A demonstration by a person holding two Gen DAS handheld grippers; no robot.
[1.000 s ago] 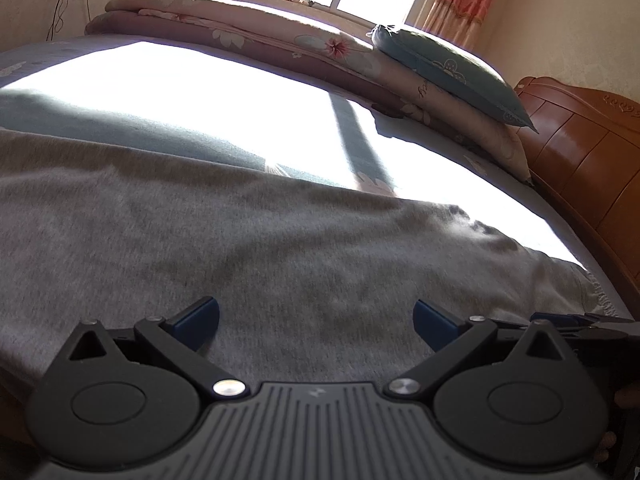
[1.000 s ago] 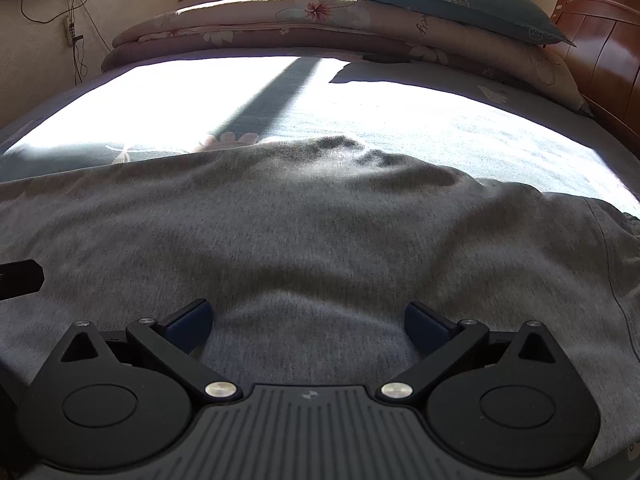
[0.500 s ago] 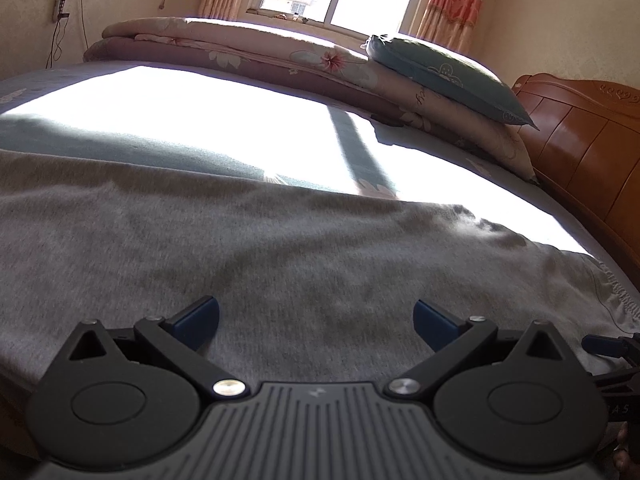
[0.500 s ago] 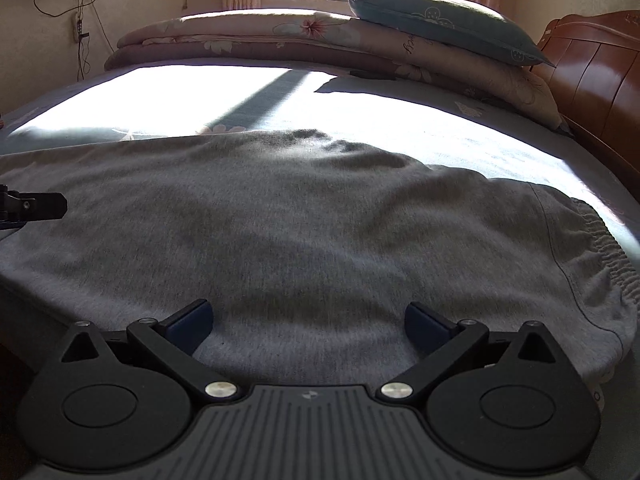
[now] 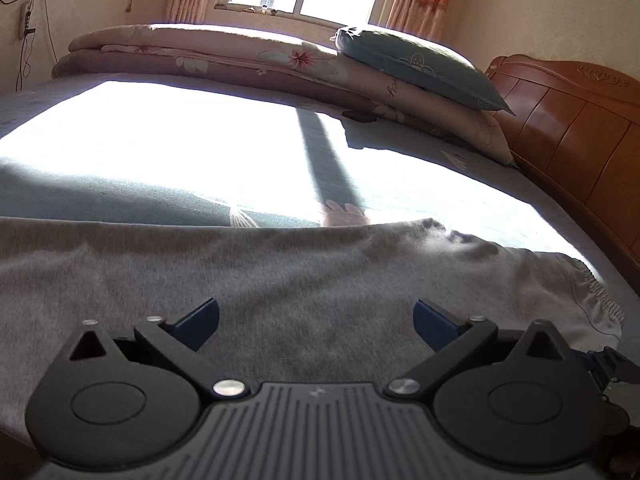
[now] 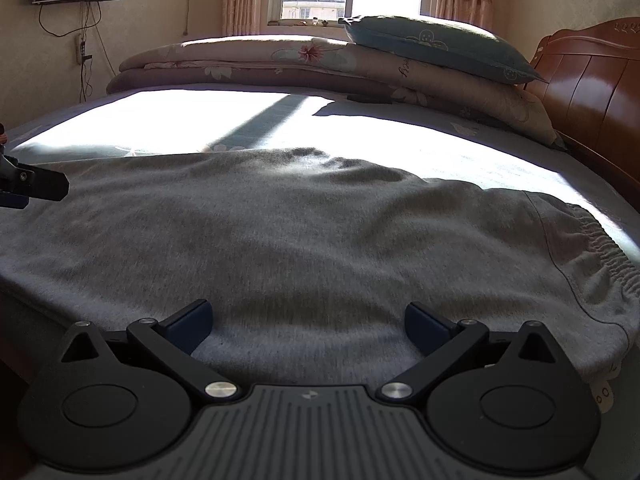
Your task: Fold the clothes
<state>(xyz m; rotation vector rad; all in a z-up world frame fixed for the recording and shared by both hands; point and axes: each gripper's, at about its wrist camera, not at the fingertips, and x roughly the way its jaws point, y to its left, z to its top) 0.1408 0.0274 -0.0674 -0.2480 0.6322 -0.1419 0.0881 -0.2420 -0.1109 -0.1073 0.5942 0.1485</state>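
Grey trousers (image 6: pixel 304 232) are spread flat along the near edge of the bed (image 6: pixel 500 156), the elastic waistband (image 6: pixel 604 248) gathered toward the headboard end. The cloth lies mostly smooth, with a few wrinkles at its far hem. The left gripper (image 5: pixel 316 320) is held above the trousers near the bed's front edge, jaws spread wide, nothing gripped. The right gripper (image 6: pixel 307 322) is likewise poised over the cloth, jaws fully apart and empty. A folded floral quilt (image 6: pixel 248 64) is stacked along the far edge, a teal pillow (image 6: pixel 436 46) resting on it. A wooden headboard (image 6: pixel 592 80) bounds the right side.
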